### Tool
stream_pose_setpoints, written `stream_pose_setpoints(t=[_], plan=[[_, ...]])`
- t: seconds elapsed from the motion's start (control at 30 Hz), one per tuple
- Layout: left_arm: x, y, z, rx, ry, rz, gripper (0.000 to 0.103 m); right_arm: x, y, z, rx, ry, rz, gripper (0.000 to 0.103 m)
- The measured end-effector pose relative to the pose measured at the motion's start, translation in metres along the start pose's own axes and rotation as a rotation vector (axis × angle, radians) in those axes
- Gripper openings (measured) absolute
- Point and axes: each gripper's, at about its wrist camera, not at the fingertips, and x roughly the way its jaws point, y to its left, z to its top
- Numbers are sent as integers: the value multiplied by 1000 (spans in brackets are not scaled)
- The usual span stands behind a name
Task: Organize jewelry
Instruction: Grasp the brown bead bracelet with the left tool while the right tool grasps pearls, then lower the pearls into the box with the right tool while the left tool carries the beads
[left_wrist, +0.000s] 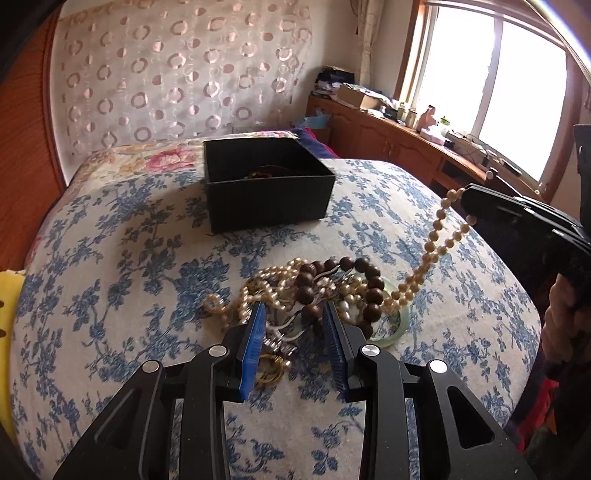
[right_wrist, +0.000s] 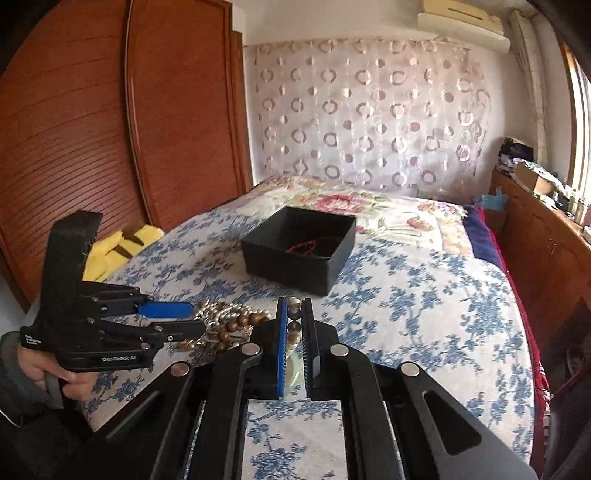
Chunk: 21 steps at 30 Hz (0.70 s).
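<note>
On the bed (left_wrist: 110, 229), seen from the left wrist, a tangled jewelry pile (left_wrist: 314, 295) is straddled by the part-open, empty left hand-held gripper (left_wrist: 295, 321). From the right wrist, smooth round pearl necklace (right_wrist: 294, 325) beads are pinched in the near-shut right hand-held gripper (right_wrist: 294, 317); the matte black box (right_wrist: 301, 251) holds little, so most sorting remains.

Left gripper (left_wrist: 293, 314): my jaws stood partly apart, angled down, low and near.
Right gripper (right_wrist: 294, 314): I had its pads pinched tight, raised at the right.
Left hand (right_wrist: 55, 373): wrapped round the handle.
</note>
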Motion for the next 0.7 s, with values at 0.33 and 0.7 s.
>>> stream_pose_setpoints(t=[0.33, 0.7], plan=[[28, -13, 14, 30, 48, -24, 29, -3, -15, -7, 25, 18, -15, 8], [36, -16, 16, 62, 59, 18, 12, 7, -21, -18, 45, 44, -12, 8]])
